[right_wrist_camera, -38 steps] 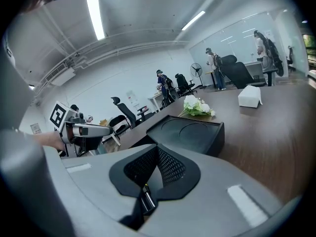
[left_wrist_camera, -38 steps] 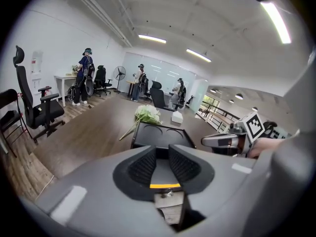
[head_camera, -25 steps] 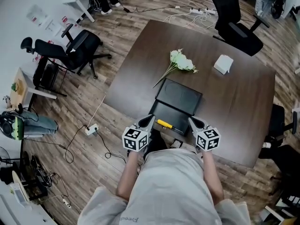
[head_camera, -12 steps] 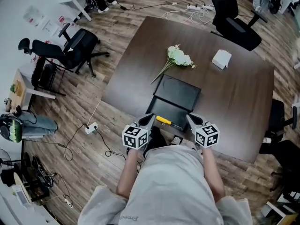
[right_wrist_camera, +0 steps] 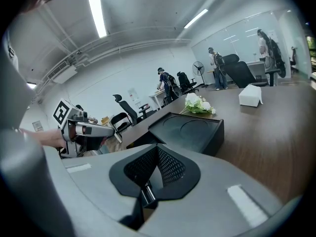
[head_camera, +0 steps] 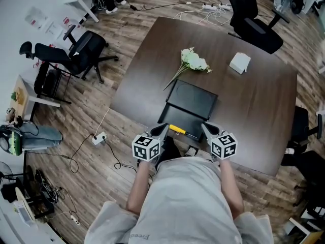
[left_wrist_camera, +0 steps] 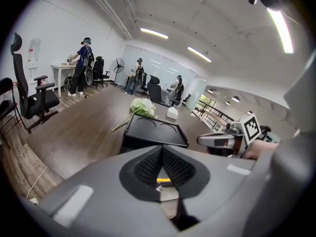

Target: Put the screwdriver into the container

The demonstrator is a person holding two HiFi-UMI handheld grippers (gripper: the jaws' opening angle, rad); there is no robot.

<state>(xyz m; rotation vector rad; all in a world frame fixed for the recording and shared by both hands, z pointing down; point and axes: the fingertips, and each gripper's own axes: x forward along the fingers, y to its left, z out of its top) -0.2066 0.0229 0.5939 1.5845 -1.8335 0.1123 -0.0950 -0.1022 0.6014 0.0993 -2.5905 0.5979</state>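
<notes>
Left gripper (left_wrist_camera: 161, 150): fingers closed together, tips meeting, nothing clamped. Right gripper (right_wrist_camera: 157, 149): fingers likewise together and empty. Both grippers are held at the near edge of the table (head_camera: 254, 103), pointing forward and slightly down, well apart from each other.

The screwdriver (head_camera: 177, 131), with a yellow handle, lies between the two gripper tips at the near edge of the black container (head_camera: 193, 101). Neither gripper touches it. Whether it rests inside the container or on its rim cannot be determined.

Beyond the container: a bunch of white flowers (head_camera: 195, 62), stems toward the container. A white box (head_camera: 239, 63) sits to their right. A black office chair (head_camera: 254, 22) stands at the far table edge.
</notes>
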